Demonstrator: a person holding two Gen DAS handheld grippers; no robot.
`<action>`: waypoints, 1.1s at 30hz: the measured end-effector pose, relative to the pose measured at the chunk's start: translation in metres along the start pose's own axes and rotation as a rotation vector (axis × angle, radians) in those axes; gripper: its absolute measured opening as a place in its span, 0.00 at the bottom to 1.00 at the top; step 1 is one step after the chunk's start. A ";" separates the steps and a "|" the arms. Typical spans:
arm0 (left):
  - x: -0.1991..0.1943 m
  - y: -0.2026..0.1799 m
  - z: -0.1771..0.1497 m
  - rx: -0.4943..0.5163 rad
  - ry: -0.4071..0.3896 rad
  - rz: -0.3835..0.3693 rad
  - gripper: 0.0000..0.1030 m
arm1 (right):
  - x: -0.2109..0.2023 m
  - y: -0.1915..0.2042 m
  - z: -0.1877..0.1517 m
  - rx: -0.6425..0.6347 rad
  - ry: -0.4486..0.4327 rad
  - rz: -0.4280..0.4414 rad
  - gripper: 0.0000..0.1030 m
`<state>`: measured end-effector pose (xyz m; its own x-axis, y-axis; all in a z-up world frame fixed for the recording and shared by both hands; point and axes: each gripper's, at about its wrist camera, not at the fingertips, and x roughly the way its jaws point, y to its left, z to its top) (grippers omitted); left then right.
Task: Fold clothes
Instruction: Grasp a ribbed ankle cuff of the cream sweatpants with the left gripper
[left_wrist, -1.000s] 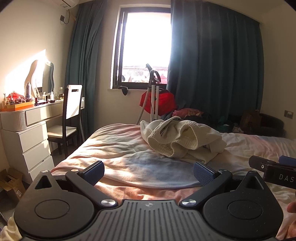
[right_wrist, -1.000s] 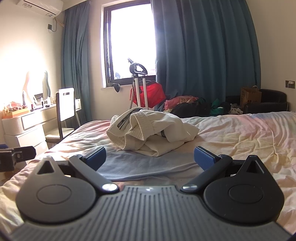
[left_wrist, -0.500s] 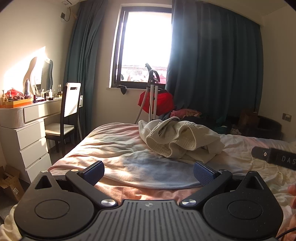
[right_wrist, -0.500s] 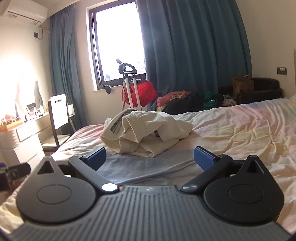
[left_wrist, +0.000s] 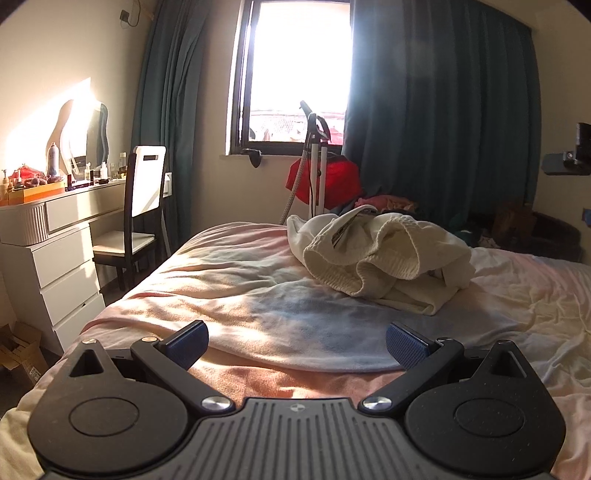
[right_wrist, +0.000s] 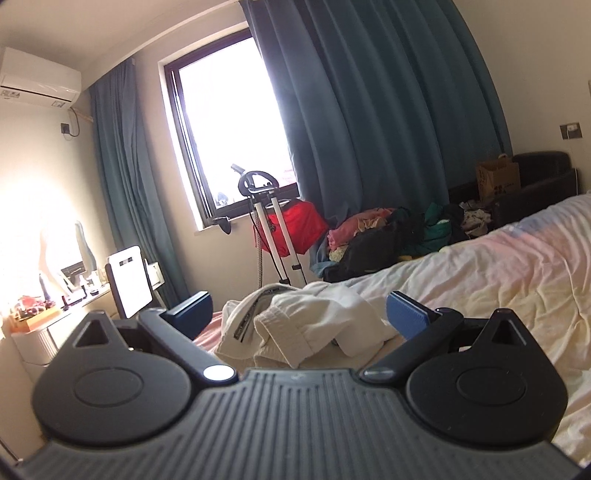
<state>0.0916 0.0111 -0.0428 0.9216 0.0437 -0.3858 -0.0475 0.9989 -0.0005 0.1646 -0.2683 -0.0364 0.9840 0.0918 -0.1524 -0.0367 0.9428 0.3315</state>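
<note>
Bed (left_wrist: 229, 280): wide mattress under a rumpled pale sheet with pink and bluish tints, filling the lower half of both views; the landmark for all the rest.
Curtains (left_wrist: 439, 122): dark teal, hanging beyond the far side of the bed on both sides of a bright window (left_wrist: 295, 74).
Dresser (left_wrist: 55, 236): white drawers left of the bed, with a mirror and small bottles on top; a chair (left_wrist: 142, 206) stands against it, between it and the bed.
Clothes pile (right_wrist: 384, 236): pink, black and green garments heaped on the floor past the bed's far edge, next to a red bag (right_wrist: 295, 230) on a white stand.
Cream garment (left_wrist: 384, 258): crumpled in a loose heap on the bed's middle, unfolded, a ribbed hem turned outward and a label strip showing.
Left tongs (left_wrist: 297, 343): spread wide, blue pads well apart, holding nothing, low over the bed's near edge, short of the garment.
Right tongs (right_wrist: 299, 314): spread wide, holding nothing, raised above the bed; in its own view the garment sits between the two pads, apart from both.
</note>
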 end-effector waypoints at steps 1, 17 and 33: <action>0.015 -0.002 0.002 0.016 0.014 0.008 1.00 | 0.005 -0.009 -0.008 0.018 0.023 0.001 0.99; 0.337 -0.052 0.044 0.406 0.039 0.128 0.93 | 0.079 -0.072 -0.056 0.150 0.134 -0.026 0.99; 0.282 -0.089 0.104 0.271 -0.236 -0.046 0.08 | 0.100 -0.073 -0.069 0.150 0.085 -0.042 0.99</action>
<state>0.3952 -0.0634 -0.0557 0.9854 -0.0300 -0.1673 0.0709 0.9672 0.2438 0.2542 -0.3059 -0.1403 0.9658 0.0863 -0.2446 0.0365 0.8885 0.4573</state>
